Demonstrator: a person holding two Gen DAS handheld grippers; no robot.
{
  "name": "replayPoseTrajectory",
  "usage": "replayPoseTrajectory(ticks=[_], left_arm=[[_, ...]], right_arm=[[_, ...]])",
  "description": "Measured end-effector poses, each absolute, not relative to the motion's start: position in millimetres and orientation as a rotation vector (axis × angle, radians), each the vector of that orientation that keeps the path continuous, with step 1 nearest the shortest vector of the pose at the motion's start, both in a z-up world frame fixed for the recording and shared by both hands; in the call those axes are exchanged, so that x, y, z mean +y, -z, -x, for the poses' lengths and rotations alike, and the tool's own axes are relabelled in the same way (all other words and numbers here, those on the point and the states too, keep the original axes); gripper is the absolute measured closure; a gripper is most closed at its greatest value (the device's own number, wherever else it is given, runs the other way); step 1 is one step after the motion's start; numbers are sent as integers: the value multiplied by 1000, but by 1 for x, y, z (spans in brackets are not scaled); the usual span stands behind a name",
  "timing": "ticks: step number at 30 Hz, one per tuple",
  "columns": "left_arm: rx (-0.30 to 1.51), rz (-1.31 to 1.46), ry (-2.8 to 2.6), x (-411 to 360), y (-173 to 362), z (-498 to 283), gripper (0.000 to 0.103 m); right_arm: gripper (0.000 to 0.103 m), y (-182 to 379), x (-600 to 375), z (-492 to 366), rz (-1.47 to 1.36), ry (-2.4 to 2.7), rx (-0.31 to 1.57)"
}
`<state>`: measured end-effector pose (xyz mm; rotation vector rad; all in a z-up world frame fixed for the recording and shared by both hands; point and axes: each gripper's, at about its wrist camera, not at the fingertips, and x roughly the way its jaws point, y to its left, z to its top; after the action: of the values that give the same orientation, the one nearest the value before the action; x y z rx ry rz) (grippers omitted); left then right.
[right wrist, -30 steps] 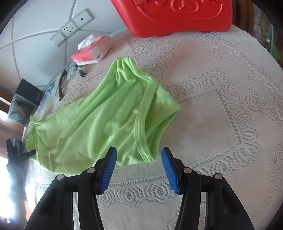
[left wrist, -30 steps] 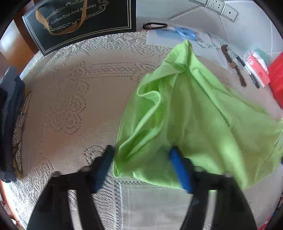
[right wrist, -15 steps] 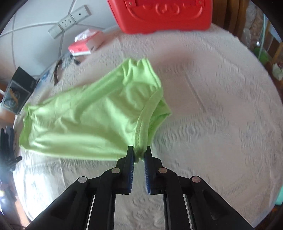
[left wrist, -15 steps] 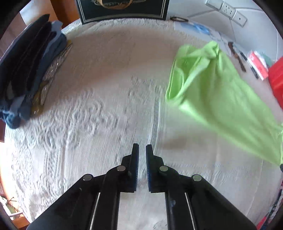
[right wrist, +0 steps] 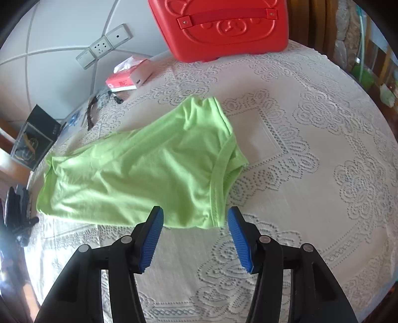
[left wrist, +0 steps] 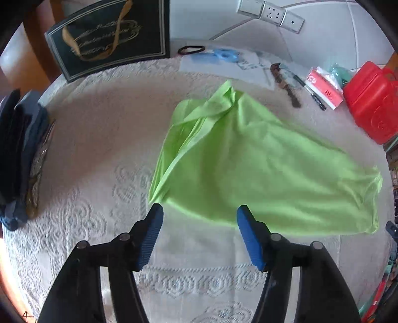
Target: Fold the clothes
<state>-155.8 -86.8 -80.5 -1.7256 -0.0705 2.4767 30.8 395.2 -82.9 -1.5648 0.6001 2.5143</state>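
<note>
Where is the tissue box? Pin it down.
In the right wrist view, the tissue box sits far left on the lace tablecloth, beside the red case.

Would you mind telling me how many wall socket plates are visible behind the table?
3, side by side in one strip on the wall: left plate, middle socket plate, right plate. More may lie outside the view.

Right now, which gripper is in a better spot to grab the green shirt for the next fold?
Probably the right gripper: it is open, with the green shirt hem corner lying between its fingers. The left gripper, also open, only faces a plain straight edge.
</note>
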Motion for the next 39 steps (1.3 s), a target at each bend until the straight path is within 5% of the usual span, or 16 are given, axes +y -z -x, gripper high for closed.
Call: replayPoseTrajectory(ticks=[6,9,10,20,24,29,34,39], left_arm=[[37,1712,-2477,-50,89,230,42],[73,1735,-2459,-38,103,253,42],[80,1742,-2454,-34,108,260,42],[58,1817,-2531,-61,136,304,42],[51,1876,-2624,-89,133,303,25],[-22,1834,-2597,-101,114,278,25],[-60,1754,-2553,-94,98,243,25],[-31,1838,-2496,-92,119,216,25]], right_arm=[[48,85,397,-8,1566,-2539,608],[78,84,401,14,1588,-2552,584],[80,84,403,24,1593,-2556,581],[80,118,443,122,1672,-2475,660],[72,130,468,127,1625,-2332,573],[65,107,457,98,1568,-2425,542],[36,88,426,68,1580,-2555,507],[43,97,394,46,1688,-2616,556]])
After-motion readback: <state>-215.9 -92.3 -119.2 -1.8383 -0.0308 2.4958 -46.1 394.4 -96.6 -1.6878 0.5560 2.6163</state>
